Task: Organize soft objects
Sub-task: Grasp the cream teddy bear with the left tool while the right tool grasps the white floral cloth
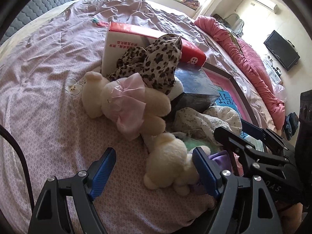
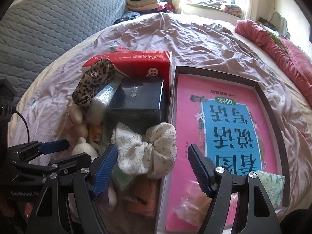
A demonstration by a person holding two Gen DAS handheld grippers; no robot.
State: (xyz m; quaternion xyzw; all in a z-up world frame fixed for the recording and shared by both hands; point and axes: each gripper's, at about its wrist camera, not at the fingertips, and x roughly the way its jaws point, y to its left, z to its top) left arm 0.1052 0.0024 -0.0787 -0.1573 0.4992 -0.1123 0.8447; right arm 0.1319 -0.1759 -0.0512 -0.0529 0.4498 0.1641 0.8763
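On the bed lies a pile of soft things. A small cream plush toy (image 1: 171, 161) lies between the open fingers of my left gripper (image 1: 154, 167), touching the right finger. A bigger cream plush with a pink bow (image 1: 124, 101) lies beyond it. A leopard-print scarf (image 1: 156, 64) drapes over boxes. A white floral cloth (image 2: 148, 148) lies just ahead of my open right gripper (image 2: 152, 165), left of the shallow box (image 2: 271, 105) holding a pink and blue book (image 2: 220, 117).
A red and white tissue pack (image 2: 136, 64) and a dark box (image 2: 136, 99) stand behind the pile. A green packet (image 2: 273, 187) lies in the shallow box's near corner. A rolled pink quilt (image 1: 243, 54) runs along the bed's right side. A grey headboard (image 2: 58, 29) is at left.
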